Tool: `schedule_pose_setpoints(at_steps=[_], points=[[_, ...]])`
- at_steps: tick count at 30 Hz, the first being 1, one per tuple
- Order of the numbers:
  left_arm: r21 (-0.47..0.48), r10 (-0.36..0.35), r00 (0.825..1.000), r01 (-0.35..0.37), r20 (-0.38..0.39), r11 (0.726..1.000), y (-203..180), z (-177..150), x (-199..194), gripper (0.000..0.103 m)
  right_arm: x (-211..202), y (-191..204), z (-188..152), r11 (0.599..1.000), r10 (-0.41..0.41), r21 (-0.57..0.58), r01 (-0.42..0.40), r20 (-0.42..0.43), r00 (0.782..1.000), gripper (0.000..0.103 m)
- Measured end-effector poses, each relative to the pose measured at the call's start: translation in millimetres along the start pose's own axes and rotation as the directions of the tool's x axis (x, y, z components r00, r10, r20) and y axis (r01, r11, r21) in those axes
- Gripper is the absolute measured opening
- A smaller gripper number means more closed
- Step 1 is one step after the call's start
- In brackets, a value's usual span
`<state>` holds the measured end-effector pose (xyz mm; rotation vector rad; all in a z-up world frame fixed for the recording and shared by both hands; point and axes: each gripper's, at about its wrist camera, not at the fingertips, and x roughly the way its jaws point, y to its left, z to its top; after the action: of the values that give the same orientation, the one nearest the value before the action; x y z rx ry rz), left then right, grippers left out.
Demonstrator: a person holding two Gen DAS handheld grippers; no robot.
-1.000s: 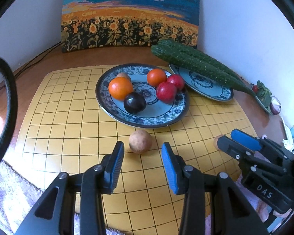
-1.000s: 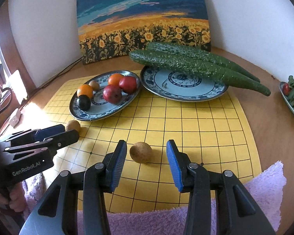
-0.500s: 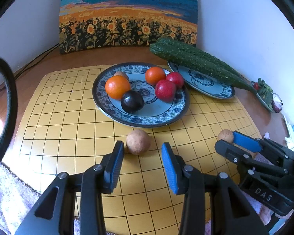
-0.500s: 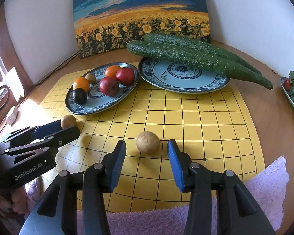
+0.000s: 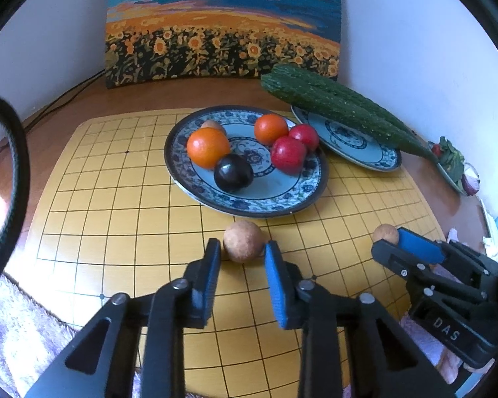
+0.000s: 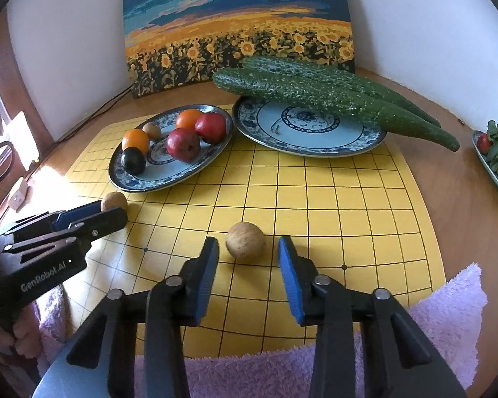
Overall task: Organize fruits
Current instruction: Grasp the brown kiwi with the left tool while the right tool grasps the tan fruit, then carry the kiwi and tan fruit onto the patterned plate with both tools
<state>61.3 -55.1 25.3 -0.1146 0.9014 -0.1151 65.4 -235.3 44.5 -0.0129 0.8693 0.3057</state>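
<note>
Both claws are angled down over the yellow grid board. The left claw is clamped on one brown fruit. The right claw is closing, its pads clear of the second brown fruit. Farther off, two plates are seen: the fruit plate carrying six fruits, the right plate two cucumbers.

Fruit plate just beyond, mat leftward

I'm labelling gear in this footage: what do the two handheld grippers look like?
Both are black, scissor-like linkages with silver pivot pins and blue ribbed pads. The left gripper body reads "GenRobot.AI"; the right gripper body reads "DAS". A black cable loops at the left wrist view's edge.
</note>
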Motion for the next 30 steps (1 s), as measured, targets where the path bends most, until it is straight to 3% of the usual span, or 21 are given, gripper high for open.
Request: schedule_pose_setpoints(at_steps=[5, 30], points=[[0.000, -0.010, 1.000, 0.010, -0.004, 1.000, 1.7, 0.8, 0.5, 0.026, -0.9, -3.0, -0.3, 1.000, 0.011, 0.020, -0.011, 0.001, 1.000, 0.026], [-0.030, -0.047, 0.998, 0.048, 0.039, 0.998, 14.9, 2.6, -28.2, 0.026, -13.0, 12.0, -0.9, 0.997, 0.073, 0.003, -0.073, 0.014, 0.997, 0.026]])
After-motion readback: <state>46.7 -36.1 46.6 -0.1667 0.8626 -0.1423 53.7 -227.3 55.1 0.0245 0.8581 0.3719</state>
